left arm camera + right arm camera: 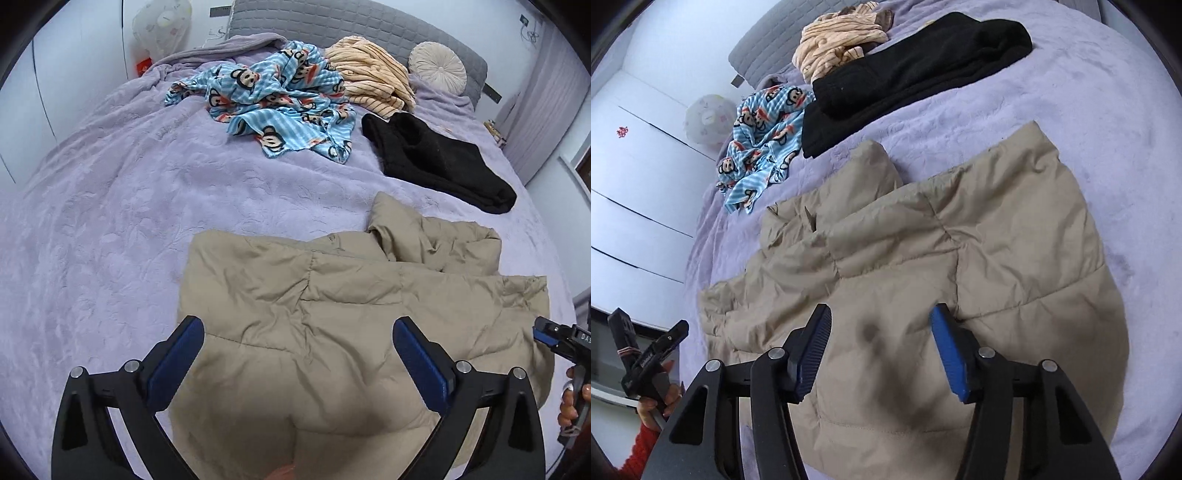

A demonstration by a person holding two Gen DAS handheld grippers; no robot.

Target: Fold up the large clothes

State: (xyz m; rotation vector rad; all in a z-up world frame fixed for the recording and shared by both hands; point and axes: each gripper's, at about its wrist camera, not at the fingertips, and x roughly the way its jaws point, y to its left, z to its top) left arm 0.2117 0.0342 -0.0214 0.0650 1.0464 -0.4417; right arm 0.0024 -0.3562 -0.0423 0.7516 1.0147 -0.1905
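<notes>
A beige quilted puffer jacket [351,306] lies partly folded on the lilac bedspread [110,229], with a sleeve doubled over at its far right. It also shows in the right wrist view [979,240]. My left gripper [297,332] is open and empty, hovering over the jacket's near edge. My right gripper [881,321] is open and empty just above the jacket's near part. The right gripper also shows at the right edge of the left wrist view [543,332]. The left gripper shows at the lower left of the right wrist view [670,338].
A blue monkey-print garment [280,103], a peach striped garment [373,74] and a black garment [439,158] lie farther up the bed. A round cream cushion [437,68] leans on the grey headboard [351,22]. White wardrobe doors [631,177] stand beside the bed.
</notes>
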